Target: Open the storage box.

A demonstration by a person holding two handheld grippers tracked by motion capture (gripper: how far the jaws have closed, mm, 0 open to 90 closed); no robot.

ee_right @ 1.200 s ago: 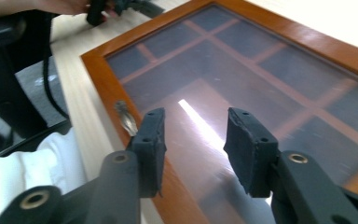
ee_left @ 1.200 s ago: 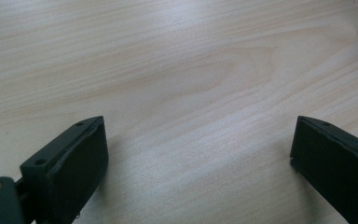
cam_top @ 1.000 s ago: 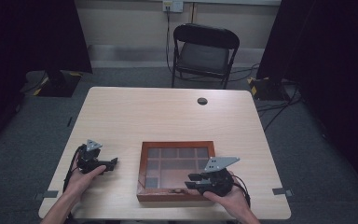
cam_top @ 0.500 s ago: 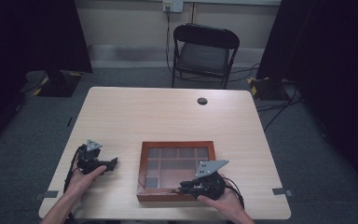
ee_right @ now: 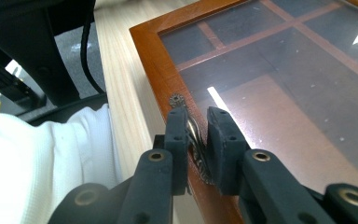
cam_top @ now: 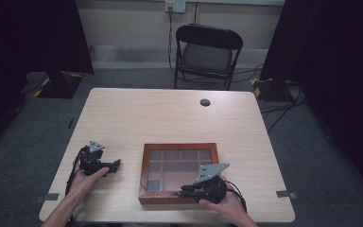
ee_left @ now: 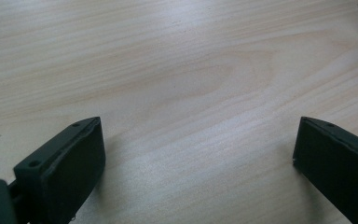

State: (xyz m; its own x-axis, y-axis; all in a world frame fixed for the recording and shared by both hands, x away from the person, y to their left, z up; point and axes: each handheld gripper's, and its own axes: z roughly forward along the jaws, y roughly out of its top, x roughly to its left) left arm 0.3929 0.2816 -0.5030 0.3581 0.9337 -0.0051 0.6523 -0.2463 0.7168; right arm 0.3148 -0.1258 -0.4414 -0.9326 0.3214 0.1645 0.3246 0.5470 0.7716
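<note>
Wooden box (cam_top: pixel 178 173) with glass lid at lower centre of high view, flat on surface (cam_top: pixel 170 118). Right tongs (ee_right: pixel 196 128) just closed narrow onto small metal handle (ee_right: pixel 193 135) on front rim, pads pinching it. Left tongs (ee_left: pixel 196 154) wide, empty, over bare surface at lower left. Likely stiff, fairly heavy, glass fragile; handle thin and slippery, so lift lid slow, hinge-wise, no jerk.
</note>
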